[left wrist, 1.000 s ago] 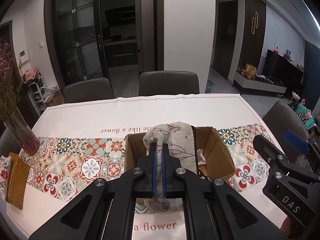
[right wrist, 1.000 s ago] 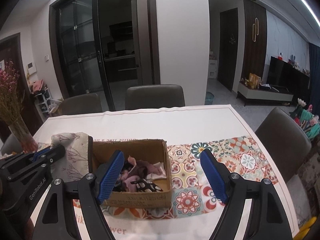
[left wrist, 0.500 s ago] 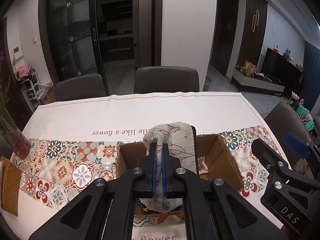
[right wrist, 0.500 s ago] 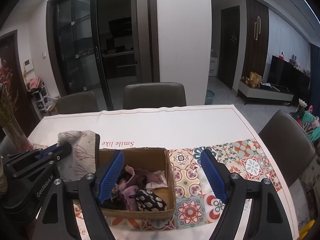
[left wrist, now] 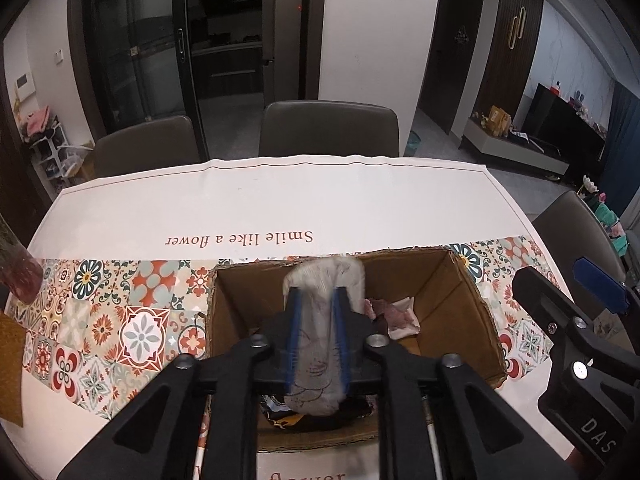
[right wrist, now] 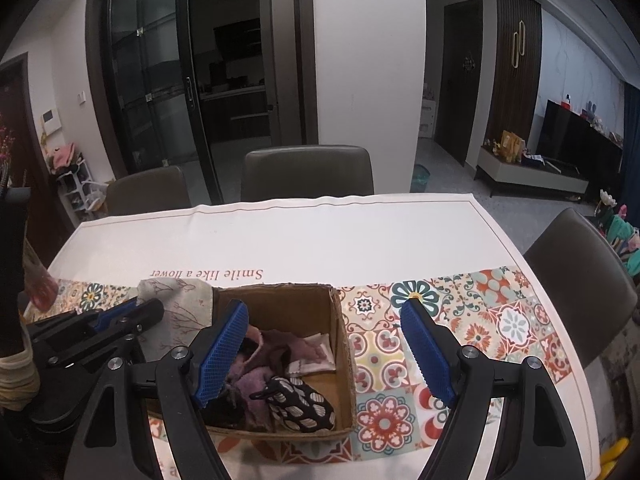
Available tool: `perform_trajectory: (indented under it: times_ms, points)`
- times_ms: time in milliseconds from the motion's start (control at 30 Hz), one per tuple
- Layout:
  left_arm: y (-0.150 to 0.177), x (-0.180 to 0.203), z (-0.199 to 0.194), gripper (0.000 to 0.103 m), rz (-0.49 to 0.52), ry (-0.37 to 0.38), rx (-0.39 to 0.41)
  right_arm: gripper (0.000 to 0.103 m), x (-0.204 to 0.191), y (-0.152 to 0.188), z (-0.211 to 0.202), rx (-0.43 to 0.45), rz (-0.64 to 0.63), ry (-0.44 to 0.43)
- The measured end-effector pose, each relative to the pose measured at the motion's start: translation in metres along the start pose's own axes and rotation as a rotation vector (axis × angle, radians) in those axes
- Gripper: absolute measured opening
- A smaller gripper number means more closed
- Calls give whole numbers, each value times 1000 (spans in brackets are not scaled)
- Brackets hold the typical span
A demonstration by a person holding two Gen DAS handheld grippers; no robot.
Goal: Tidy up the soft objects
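The cloth pouch point(left wrist: 324, 320), pale with a red line drawing, hangs limp between the jaws of the left gripper point(left wrist: 317, 332), directly over the cardboard box point(left wrist: 460, 292) on the surface point(left wrist: 320, 200). It looks light, soft and floppy, so a pinch across its bunched middle suits it best; it will sag and slide free once let go. Those jaws are opening, the pouch between them and blurred as if slipping down. A second ago they were pressed tight on it and the gripper sat further back from the box. To the right, the right gripper point(right wrist: 325, 352) holds its jaws spread wide and empty above the box, as before
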State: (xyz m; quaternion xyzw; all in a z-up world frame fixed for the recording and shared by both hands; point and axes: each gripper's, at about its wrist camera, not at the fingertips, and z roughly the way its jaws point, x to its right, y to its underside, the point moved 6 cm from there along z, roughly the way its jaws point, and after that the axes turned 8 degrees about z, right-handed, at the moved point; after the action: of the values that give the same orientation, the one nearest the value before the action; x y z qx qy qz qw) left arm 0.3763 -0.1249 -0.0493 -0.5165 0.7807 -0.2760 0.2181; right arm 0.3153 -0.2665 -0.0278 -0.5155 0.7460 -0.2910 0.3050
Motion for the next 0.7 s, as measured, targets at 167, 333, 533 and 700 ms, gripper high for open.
perform_trajectory:
  times_ms: [167,333,533,700]
  points:
    - [0,-4,-4,57,-8,-44,11,80,4,-1,1,-3,11,4]
    - [2,-8,-8,67,-17,-66,4,80,3,0,-2,1,10,3]
    - [7,-10,-16,78,-18,-82,6,79,3,1,-9,7,13,-1]
    - [10,-9,-27,85,-25,-92,15,79,3,1,-19,16,13,-9]
